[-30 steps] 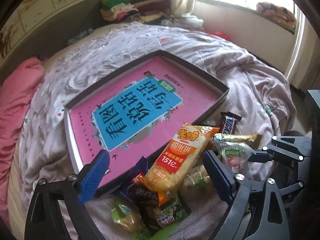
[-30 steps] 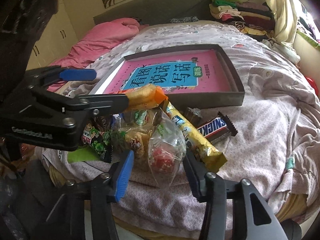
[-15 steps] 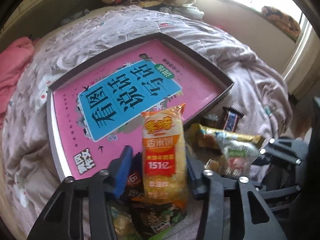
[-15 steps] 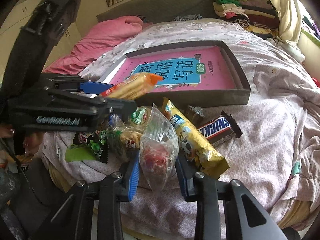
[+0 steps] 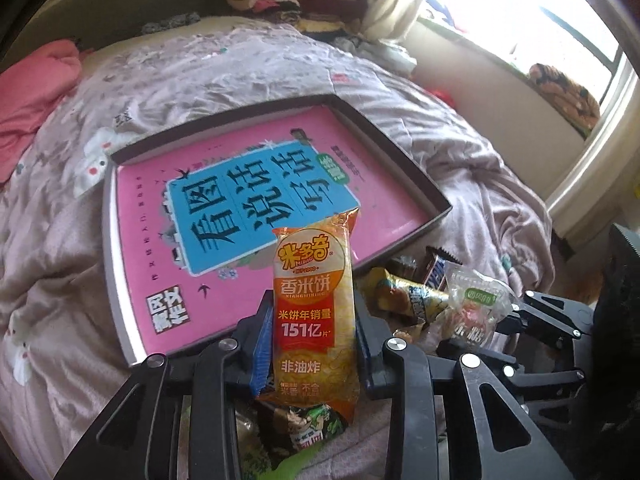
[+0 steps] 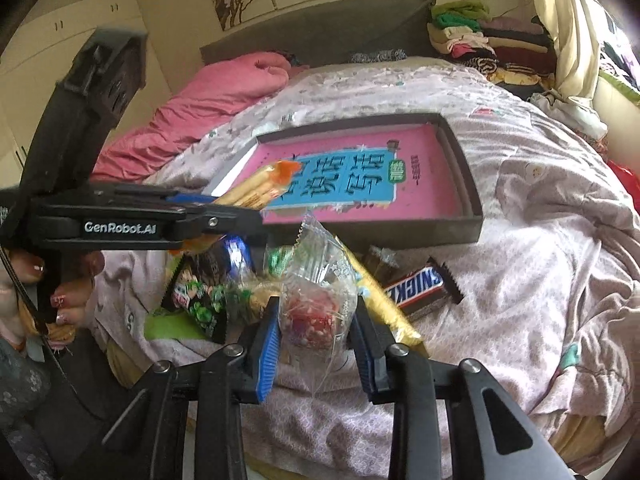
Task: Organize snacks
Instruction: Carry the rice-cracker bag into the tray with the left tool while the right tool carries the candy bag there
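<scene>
A rumpled bed [image 6: 540, 240] (pink quilt [image 6: 208, 96] at its head) sits beside a bright window [image 5: 520, 12].

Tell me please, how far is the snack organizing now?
Nothing looks placed yet: the shallow dark box with the pink printed bottom holds no snack. In hand: the left gripper clamps the orange-yellow rice cracker pack, lifted near the box; the right gripper clamps the clear plastic bag with red candy. Left on the bed: the brown Snickers bar, the long golden packet, the green-black packets.
</scene>
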`<state>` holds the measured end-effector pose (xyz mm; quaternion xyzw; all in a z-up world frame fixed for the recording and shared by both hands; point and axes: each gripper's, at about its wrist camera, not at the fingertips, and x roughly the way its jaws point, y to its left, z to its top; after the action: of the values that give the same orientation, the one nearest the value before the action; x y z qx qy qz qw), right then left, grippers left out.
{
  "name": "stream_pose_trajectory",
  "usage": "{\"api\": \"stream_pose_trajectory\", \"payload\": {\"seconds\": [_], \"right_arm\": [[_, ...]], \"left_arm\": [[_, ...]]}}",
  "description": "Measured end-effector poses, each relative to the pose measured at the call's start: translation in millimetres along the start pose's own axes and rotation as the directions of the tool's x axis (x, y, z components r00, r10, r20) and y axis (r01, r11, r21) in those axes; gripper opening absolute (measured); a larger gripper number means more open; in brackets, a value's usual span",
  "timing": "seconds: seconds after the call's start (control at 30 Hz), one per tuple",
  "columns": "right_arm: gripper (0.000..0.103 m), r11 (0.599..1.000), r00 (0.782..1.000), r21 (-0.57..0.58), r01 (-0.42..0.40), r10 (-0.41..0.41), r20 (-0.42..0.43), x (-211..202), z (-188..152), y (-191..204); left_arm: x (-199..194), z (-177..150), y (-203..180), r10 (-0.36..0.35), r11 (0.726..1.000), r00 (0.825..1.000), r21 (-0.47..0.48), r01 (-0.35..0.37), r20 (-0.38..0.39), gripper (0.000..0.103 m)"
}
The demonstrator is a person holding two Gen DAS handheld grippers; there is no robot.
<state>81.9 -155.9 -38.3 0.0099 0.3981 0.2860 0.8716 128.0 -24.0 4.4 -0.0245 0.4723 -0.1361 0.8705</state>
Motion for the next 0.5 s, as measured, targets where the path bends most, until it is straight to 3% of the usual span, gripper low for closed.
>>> {"api": "stream_pose_trajectory", "payload": {"seconds": [0.5], "right_arm": [[0.034,1.000,0.993,0.027,-0.004,0.001,0.120,-25.0,33.7,-14.0]], "left_arm": [[-45.8,-2.8,24.1,0.072,0.992,0.992,-0.113,-0.061,0.101,0.035]]}}
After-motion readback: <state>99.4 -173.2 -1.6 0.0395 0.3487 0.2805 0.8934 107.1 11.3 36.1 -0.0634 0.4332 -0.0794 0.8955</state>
